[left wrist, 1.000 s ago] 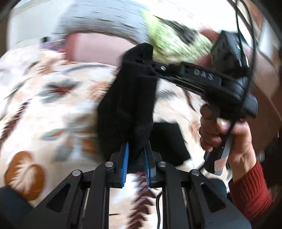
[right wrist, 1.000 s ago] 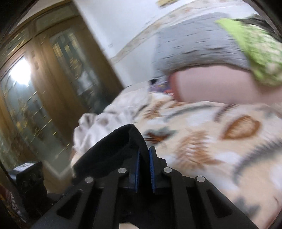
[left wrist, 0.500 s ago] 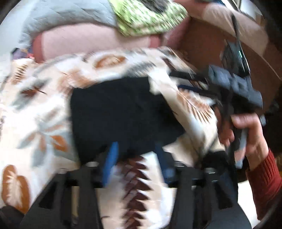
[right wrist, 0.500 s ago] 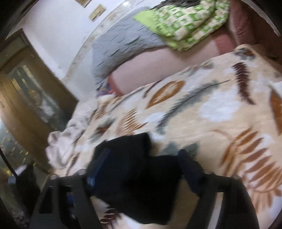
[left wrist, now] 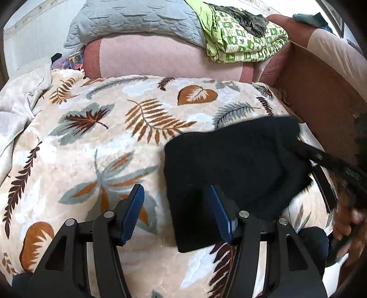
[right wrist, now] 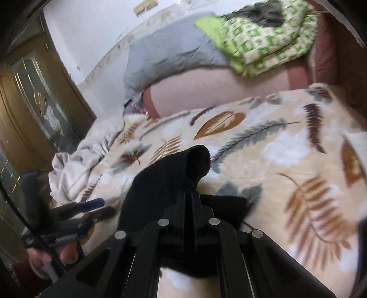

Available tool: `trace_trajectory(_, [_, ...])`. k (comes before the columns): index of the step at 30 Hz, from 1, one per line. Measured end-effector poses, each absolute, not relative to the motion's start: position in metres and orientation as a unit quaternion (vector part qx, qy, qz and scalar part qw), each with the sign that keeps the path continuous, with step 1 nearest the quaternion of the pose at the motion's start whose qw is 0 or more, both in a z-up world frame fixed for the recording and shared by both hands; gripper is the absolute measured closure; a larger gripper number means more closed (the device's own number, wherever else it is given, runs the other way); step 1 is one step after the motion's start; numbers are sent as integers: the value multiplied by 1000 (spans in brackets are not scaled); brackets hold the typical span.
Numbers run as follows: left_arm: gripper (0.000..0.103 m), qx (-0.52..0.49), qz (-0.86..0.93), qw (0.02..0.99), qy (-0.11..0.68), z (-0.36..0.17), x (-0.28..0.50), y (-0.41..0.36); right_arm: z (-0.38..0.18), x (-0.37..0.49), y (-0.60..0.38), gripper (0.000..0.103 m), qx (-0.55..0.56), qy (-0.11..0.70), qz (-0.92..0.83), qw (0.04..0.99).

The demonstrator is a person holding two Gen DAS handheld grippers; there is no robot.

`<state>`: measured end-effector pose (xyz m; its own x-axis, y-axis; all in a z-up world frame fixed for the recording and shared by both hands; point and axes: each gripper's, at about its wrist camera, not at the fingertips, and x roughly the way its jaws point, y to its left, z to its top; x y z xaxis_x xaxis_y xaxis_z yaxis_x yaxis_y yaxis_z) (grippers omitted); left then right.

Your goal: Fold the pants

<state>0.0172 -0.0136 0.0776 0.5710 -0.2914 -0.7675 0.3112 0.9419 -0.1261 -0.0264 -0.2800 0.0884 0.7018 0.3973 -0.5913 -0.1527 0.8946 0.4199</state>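
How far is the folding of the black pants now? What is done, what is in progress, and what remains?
Done: the black pants lie on the leaf-print blanket as a compact folded bundle, not spread out.
In hand: the right gripper is shut on an edge of the fabric, which bulges up ahead of it; the left gripper is open, holding nothing.
Left: probably laying that edge flat and letting go.

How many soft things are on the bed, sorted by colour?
Black: 1, the pants
Leaf-print: 1, the blanket
Grey: 1, the quilt
Green check: 1, the cloth
Pink: 1, the bolster
Total: 5
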Motion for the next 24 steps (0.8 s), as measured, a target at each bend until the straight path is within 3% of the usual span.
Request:
trace_trajectory(4, [43,38,-171,877,447,58,23,-30,40,-23,-283,99,164,427,105,883])
trace_trajectory(6, [43,49,-165,869,463,46,27,-36,26,-22,-282,91,159,432,89,883])
trace_trajectory(9, [43,48,-165,871,460,50,28,-34,39,-26,-292,74,184,417,79,887])
trace_trajectory(10, [43,50,-164,873,456,54,29,-33,44,-27,-295,64,187,409,75,890])
trace_trajectory(11, [43,51,-162,877,449,59,30,-32,52,-29,-297,62,183,398,71,896])
trace_trajectory(16, [43,52,-154,883,440,66,45,-39,76,-22,-277,62,182,364,123,905])
trace_trajectory(22, [43,54,-138,882,448,54,67,-57,53,11,-241,64,156,384,133,900])
trace_trajectory(24, [37,58,-134,881,449,48,74,-62,41,20,-242,69,150,395,116,899])
